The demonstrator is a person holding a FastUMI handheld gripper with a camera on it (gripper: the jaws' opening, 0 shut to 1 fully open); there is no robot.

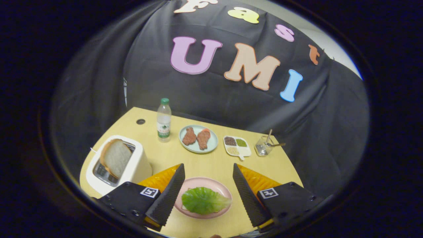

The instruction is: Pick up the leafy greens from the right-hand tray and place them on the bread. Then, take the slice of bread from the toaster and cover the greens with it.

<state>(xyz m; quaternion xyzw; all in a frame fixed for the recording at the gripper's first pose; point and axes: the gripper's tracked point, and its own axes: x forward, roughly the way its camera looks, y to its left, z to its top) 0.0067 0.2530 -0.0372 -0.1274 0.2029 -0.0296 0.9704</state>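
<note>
we see the gripper (208, 168) held above the near part of a pale yellow wooden table (211, 162), its two wedge-shaped fingers (172, 195) spread wide with ridged inner pads and nothing between them but air. directly below the gap, on the table, sits a round pink plate (220, 187) with a smooth glazed rim, and on it lies a crinkled, glossy green lettuce leaf (204, 200), roughly oval and slightly curled at its edges. the leaf lies between the two fingers, well clear of both pads; whether bread lies beneath it we cannot tell.

to the left, near the table's left edge, stands a white toaster (135, 168) with rounded corners, and a slice of bread (115, 158) with a brown crust and soft pale crumb stands tilted in its slot, well above the top. it is left of the left finger and apart from it.

farther off, a clear plastic bottle (164, 120) with a green cap stands upright. right of it is a pale blue round plate (213, 142) carrying two reddish-brown pieces of meat (196, 137), then a small white divided dish (243, 151) with dark, green and tan fillings, then a clear glass cup (263, 147) holding thin sticks.

bare tabletop lies between the pink plate and the far row, and between the toaster and the pink plate.
</note>
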